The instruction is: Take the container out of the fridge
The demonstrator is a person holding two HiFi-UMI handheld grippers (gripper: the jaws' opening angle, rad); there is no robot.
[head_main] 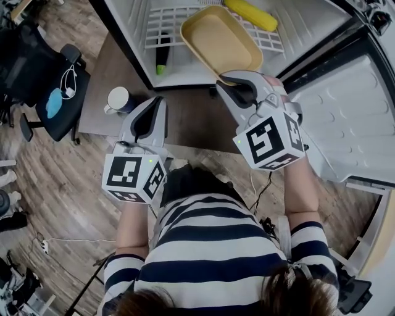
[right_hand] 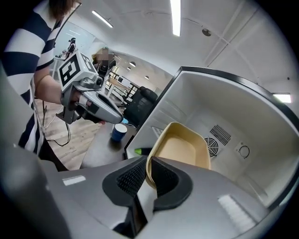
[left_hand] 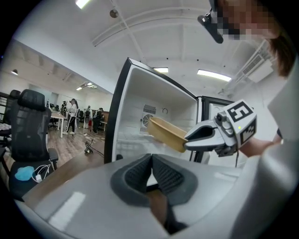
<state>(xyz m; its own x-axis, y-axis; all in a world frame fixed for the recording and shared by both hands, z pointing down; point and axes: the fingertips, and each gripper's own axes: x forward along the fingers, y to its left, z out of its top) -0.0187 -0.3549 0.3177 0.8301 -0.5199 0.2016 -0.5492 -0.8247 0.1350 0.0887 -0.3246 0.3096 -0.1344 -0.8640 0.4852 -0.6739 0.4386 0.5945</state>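
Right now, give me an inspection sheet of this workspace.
Surface: brown table in front of the open fridge.
Job's things: tan container, empty, held tilted at the fridge opening.
Clutter: blue cup on the table; yellow item and dark green-tipped item on the wire shelf.
Grippers: right hand-held gripper clamped on the container's near rim; left hand-held gripper shut, empty.
Cables: white cable on the office chair; thin cable on the wood floor.
Surroundings: fridge door swung open; people far across the room.
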